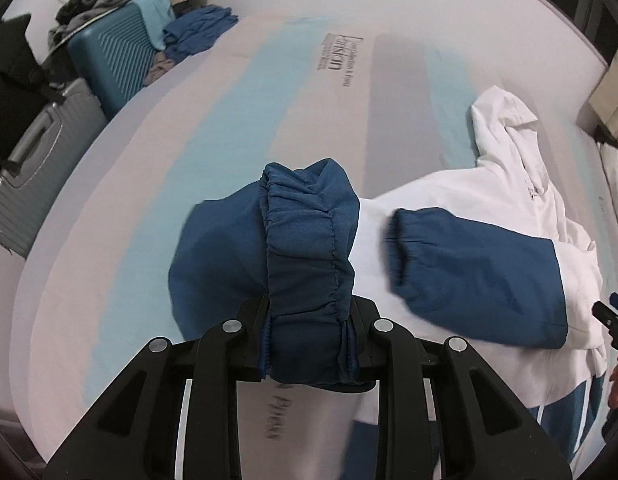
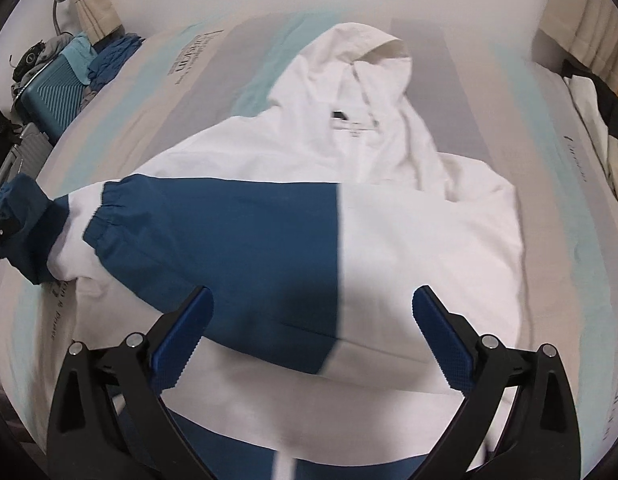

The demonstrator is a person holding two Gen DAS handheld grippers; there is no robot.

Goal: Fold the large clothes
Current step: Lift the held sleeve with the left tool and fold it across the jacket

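Observation:
A white and blue hooded jacket [image 2: 389, 160] lies spread on the bed, hood [image 2: 369, 52] pointing away. One blue sleeve [image 2: 229, 232] is laid across its chest, and my right gripper [image 2: 313, 320] hovers over it with the jaws wide open and nothing gripped. My left gripper [image 1: 309, 312] is shut on the elastic blue cuff [image 1: 305, 240] of the other sleeve and holds it lifted above the sheet, left of the jacket body [image 1: 509, 168]. In the right wrist view that held cuff [image 2: 21, 200] shows at the far left edge.
The bed [image 1: 229, 100] has a sheet striped in light blue, grey and beige with printed lettering. A teal suitcase [image 1: 109, 64] and a grey suitcase [image 1: 41, 152] stand beside its far left corner, with a heap of blue clothes [image 1: 201, 28] there. Curtains [image 2: 97, 4] hang behind.

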